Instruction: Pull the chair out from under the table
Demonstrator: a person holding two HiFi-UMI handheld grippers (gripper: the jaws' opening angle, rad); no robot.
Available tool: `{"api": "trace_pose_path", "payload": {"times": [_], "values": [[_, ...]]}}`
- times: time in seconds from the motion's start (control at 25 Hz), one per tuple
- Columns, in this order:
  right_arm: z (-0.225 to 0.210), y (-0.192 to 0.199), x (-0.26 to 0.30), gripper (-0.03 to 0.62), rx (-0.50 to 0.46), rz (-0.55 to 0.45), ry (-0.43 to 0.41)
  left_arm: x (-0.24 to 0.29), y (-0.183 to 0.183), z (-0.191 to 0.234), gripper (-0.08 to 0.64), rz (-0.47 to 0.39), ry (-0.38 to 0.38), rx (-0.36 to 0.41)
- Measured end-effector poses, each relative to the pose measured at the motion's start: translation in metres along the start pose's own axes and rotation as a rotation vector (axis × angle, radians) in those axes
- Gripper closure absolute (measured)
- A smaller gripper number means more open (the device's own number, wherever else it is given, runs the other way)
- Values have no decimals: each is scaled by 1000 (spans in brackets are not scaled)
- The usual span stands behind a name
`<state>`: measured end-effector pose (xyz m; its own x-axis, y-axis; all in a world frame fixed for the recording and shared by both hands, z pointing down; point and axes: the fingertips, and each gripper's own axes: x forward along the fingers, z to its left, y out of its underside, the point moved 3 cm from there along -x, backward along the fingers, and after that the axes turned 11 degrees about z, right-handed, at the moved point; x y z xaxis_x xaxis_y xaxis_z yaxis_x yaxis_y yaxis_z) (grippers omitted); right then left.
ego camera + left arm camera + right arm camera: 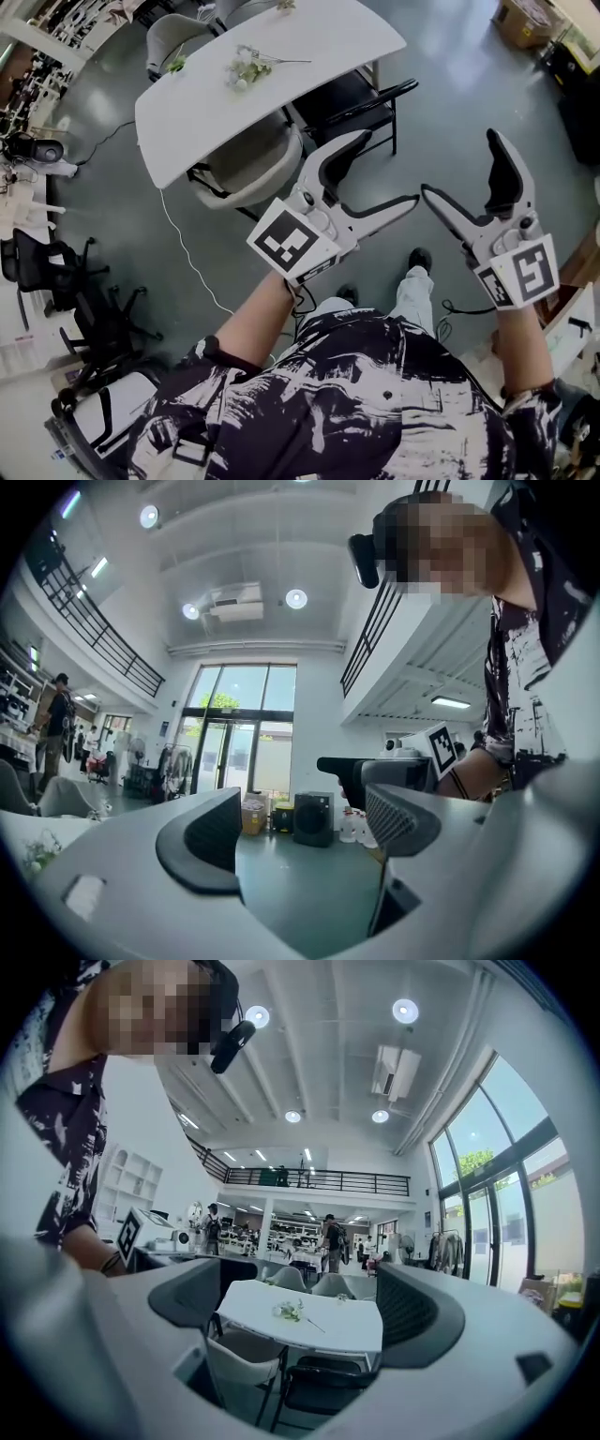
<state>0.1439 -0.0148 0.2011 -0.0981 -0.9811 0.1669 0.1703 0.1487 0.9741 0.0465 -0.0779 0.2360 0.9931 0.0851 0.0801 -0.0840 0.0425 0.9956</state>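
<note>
A white table (319,37) stands ahead with a sprig of flowers (246,67) on it. A pale shell chair (251,167) and a black chair (352,98) are tucked under its near side. My left gripper (389,173) is open and empty, held in the air short of the black chair. Just right of it, my right gripper (459,164) is open and empty too. The right gripper view looks through its jaws (302,1309) at the table (347,1326), the pale chair (239,1358) and the black chair (323,1382). The left gripper (300,832) points across the room.
A third pale chair (173,37) is at the table's far side. Black office chairs (84,300) stand at the left, with a white cable (187,253) across the floor. Cardboard boxes (520,19) sit at the top right. People (330,1241) stand far behind the table.
</note>
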Motion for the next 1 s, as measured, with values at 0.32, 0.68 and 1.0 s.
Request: {"api": "trace_pose_path", "payload": {"times": [0.32, 0.68, 1.0], "values": [[-89, 18, 42, 98, -18, -48, -228, 74, -1, 37, 143, 14, -220, -4], [-216, 58, 62, 98, -83, 2, -472, 177, 16, 60, 143, 80, -494, -44], [-267, 117, 134, 98, -201, 79, -560, 206, 78, 112, 143, 266, -576, -49]]}}
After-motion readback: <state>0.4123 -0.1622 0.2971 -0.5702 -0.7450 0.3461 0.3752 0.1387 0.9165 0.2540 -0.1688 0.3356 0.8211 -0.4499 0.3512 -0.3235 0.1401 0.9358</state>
